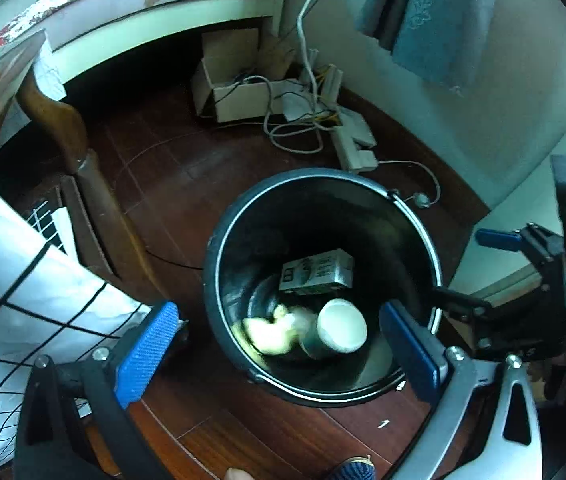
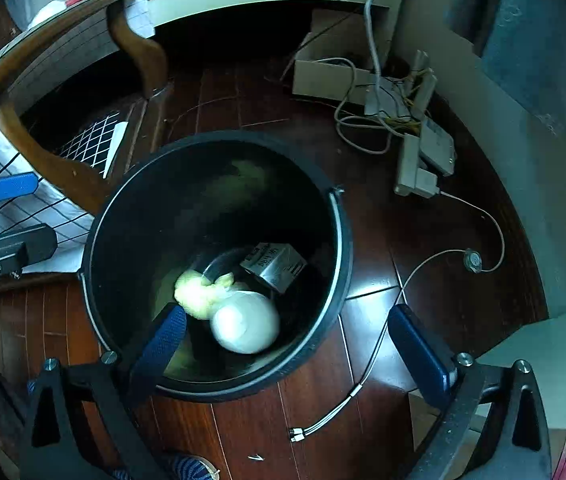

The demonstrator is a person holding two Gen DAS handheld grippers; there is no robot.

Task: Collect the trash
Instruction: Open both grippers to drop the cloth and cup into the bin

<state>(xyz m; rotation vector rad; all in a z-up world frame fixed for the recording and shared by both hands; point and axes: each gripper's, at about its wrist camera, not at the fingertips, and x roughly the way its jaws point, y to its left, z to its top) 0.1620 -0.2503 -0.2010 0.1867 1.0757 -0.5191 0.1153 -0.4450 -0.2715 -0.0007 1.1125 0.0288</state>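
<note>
A black round bin (image 1: 219,276) stands on the dark wooden floor. Inside it lie a white paper cup (image 1: 341,326), a crumpled yellow paper (image 1: 269,334) and a small printed carton (image 1: 317,272). My left gripper (image 1: 279,350) hovers over the bin, open and empty. In the right wrist view the bin (image 2: 343,232) holds the same cup (image 2: 245,326), yellow paper (image 2: 199,294) and carton (image 2: 277,266). My right gripper (image 2: 291,346) is open and empty above the bin's near rim. It also shows in the left wrist view (image 1: 499,240).
A wooden chair (image 1: 79,184) with a checked cloth (image 1: 23,292) stands left of the bin. An open cardboard box (image 1: 235,88), tangled cables (image 1: 307,120) and a power strip (image 2: 411,168) lie near the wall. A thin cable (image 2: 379,344) runs across the floor.
</note>
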